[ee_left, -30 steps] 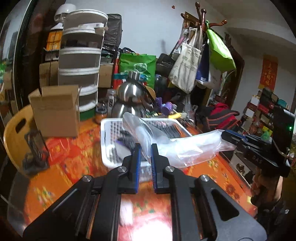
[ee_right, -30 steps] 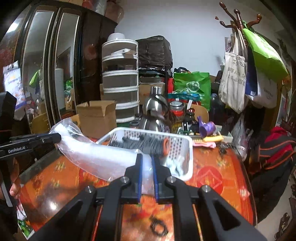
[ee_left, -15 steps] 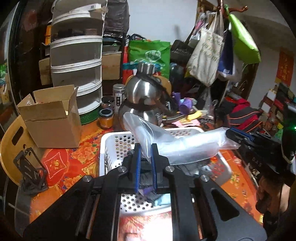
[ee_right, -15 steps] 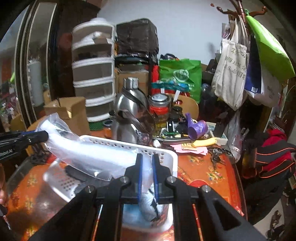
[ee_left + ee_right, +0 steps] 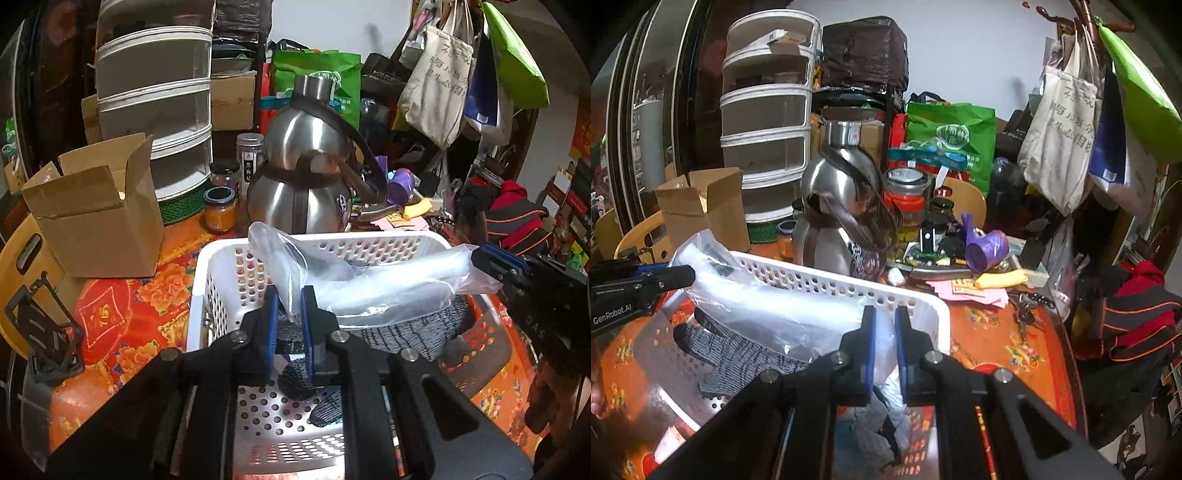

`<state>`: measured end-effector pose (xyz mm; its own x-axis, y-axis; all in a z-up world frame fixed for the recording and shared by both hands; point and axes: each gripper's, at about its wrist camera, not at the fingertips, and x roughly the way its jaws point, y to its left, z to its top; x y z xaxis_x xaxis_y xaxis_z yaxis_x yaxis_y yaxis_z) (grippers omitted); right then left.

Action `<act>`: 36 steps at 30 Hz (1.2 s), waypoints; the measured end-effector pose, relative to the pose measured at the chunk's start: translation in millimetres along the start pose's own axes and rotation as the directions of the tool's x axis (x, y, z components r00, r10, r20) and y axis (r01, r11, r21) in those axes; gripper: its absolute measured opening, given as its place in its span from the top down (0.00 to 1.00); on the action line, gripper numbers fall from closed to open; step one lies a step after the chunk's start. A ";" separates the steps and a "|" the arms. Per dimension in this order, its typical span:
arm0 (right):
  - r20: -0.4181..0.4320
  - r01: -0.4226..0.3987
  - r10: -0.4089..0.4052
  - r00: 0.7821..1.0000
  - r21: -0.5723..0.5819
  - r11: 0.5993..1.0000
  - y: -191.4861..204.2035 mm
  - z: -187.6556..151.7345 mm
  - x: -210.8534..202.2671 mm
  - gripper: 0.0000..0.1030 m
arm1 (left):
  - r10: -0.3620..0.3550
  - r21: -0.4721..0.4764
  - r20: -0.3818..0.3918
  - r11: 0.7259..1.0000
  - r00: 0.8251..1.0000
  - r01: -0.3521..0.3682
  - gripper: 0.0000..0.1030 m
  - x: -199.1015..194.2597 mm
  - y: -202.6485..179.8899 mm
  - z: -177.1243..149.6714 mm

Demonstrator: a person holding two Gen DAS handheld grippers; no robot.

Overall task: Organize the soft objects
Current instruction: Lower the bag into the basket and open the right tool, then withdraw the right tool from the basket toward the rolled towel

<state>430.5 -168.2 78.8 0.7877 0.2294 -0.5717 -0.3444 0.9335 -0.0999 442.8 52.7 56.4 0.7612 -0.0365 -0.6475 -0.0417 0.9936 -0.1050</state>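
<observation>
The left gripper (image 5: 289,317) and right gripper (image 5: 885,341) each pinch one end of a clear plastic bag (image 5: 373,280). It hangs over the white basket (image 5: 221,269), above grey knit fabric (image 5: 413,332).

Clear plastic bag (image 5: 369,284) over white basket (image 5: 207,295)

Sitting on the table (image 5: 122,306): basket (image 5: 221,258), with a cardboard box (image 5: 96,218) to its left and a metal kettle (image 5: 306,177) just behind. Lying inside the basket: knitted cloth (image 5: 410,332), under a plastic bag (image 5: 369,280) stretching across above it. Standing behind the box: stacked drawer unit (image 5: 155,107). Resting between box and kettle: small jar (image 5: 219,208). Hanging behind, at right: tote bags (image 5: 1060,136).
</observation>
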 end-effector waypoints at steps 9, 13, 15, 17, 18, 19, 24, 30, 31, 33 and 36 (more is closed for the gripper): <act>-0.019 0.000 0.001 1.000 0.059 0.998 -11.3 -10.3 -2.0 0.57 | 0.027 0.026 0.026 0.999 0.999 -0.027 0.33 -11.7 1.5 -8.6; -0.010 0.024 -0.023 1.000 0.083 0.996 -17.3 -16.4 -10.3 0.29 | 0.026 0.045 0.049 0.999 0.998 -0.028 0.19 -25.3 0.4 -9.1; 0.002 0.025 -0.025 1.000 0.091 0.996 -18.0 -17.7 -16.2 0.26 | 0.007 0.048 0.050 0.999 0.999 -0.009 0.10 -30.7 0.0 -11.9; -0.004 0.016 -0.016 1.000 0.101 0.995 -18.0 -18.9 -21.6 0.21 | 0.002 0.054 0.058 0.999 0.998 -0.005 0.05 -36.3 -1.6 -15.5; -0.009 0.010 -0.009 1.000 0.103 0.995 -17.3 -19.7 -24.5 0.21 | 0.005 0.058 0.061 0.998 0.998 -0.008 0.00 -38.9 -2.4 -17.8; -0.007 0.013 -0.012 1.000 0.103 0.995 -15.9 -21.1 -28.7 0.21 | 0.001 0.060 0.063 0.998 0.998 -0.005 0.00 -42.2 -3.4 -20.8; 0.004 -0.017 0.017 1.000 0.088 0.996 -0.6 -32.9 -54.8 0.17 | 0.010 0.071 0.068 0.997 0.998 -0.015 0.00 -61.0 -8.2 -39.0; 0.037 -0.054 0.053 0.998 0.045 0.998 20.7 -61.1 -97.5 0.13 | 0.010 0.049 0.096 0.999 0.995 -0.015 0.00 -98.5 -5.6 -69.0; 0.041 -0.056 0.054 0.998 0.050 0.997 22.2 -68.5 -106.5 0.12 | 0.014 0.051 0.099 0.999 0.995 -0.019 0.00 -106.3 -5.6 -76.1; 0.063 -0.065 0.062 0.996 0.060 0.996 24.0 -81.0 -121.2 0.12 | 0.008 0.051 0.098 0.999 0.995 -0.013 0.00 -117.4 -4.7 -87.6; 0.072 -0.066 0.061 0.996 0.070 0.995 28.1 -103.9 -141.2 0.12 | -0.001 0.058 0.078 0.998 0.997 -0.003 0.00 -130.6 -2.5 -105.1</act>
<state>256.6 -203.1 72.1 0.7999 0.3055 -0.5166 -0.3593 0.9332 -0.0043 275.5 43.7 62.0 0.8091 -0.0292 -0.5869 -0.0065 0.9983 -0.0586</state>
